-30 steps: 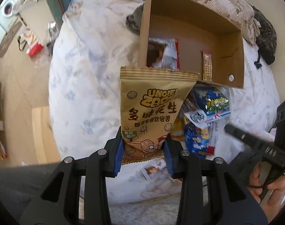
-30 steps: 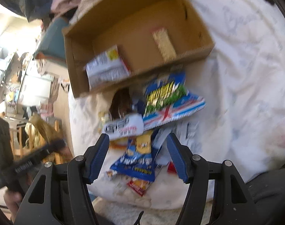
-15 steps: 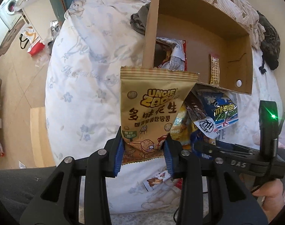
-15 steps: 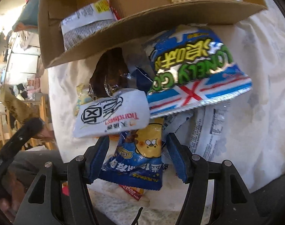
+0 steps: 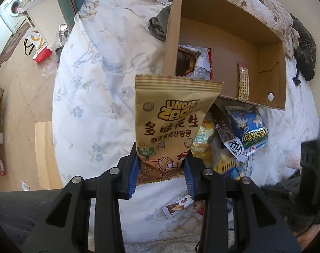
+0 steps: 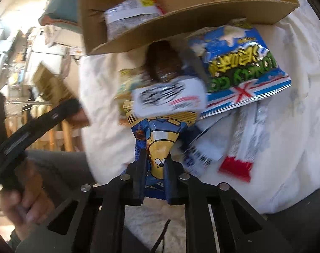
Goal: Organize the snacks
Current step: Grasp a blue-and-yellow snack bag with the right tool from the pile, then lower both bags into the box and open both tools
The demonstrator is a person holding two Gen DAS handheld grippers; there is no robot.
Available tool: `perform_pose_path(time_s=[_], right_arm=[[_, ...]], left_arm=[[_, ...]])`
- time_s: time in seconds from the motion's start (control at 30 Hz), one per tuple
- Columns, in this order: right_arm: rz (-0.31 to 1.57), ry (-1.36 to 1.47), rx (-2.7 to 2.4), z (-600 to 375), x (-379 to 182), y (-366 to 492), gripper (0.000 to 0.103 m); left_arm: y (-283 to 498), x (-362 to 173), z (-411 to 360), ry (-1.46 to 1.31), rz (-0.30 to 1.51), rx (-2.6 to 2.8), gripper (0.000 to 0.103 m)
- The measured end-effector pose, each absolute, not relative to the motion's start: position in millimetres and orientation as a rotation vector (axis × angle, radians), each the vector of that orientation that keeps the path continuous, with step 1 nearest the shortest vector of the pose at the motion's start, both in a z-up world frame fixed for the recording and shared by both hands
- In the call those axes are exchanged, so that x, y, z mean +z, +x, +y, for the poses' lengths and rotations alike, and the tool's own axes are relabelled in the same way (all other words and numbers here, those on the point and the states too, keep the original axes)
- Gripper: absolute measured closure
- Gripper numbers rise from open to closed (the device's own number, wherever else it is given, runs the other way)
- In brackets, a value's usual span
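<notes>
Nearest me, my left gripper (image 5: 161,169) clamps the lower edge of a tan peanut packet (image 5: 171,124), held upright above the bedspread (image 5: 92,105). My right gripper (image 6: 154,176) has just been closing and now pinches a blue-and-yellow snack bag (image 6: 157,145) at the near end of the snack pile (image 6: 233,80). Beyond the pile stands the cardboard box (image 5: 271,48), holding a silver packet (image 5: 199,65) and a slim bar (image 5: 243,80).

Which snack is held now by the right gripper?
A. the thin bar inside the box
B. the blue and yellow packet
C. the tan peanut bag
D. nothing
B: the right gripper has just closed, its pads pinching the blue and yellow packet at its lower end.
</notes>
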State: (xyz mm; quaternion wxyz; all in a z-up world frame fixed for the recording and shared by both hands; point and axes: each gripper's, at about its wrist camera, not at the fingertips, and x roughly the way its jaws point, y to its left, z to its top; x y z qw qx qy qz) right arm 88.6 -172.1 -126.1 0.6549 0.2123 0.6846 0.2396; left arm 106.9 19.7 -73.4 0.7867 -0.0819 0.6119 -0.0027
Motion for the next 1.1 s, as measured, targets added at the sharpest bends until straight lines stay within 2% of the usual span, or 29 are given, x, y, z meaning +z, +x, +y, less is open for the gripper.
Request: perform_pose_path(time_s=[0.33, 0.67, 0.9, 1.1], right_arm=[[1.388, 0.556, 0.662, -182.2, -77.8, 66.1, 0.094], [1.176, 0.6, 0.547, -248.7, -32.6, 121.5, 0.094], [1.097, 0.561, 0.427, -280.2, -22.8, 168.9, 0.094], [1.116, 0.502, 0.355, -282.2, -34.5, 186.0, 0.094]], left_arm=[[101.4, -56.0, 31.0, -0.185, 1.232, 0.044, 0.07], [128.2, -27.2, 20.1, -0.17, 1.161, 0.011, 0.07], [171.8, -14.6, -10.5, -0.108, 1.126, -0.041, 0.07], [204.7, -26.0, -36.4, -0.007, 1.129, -0.058, 0.07]])
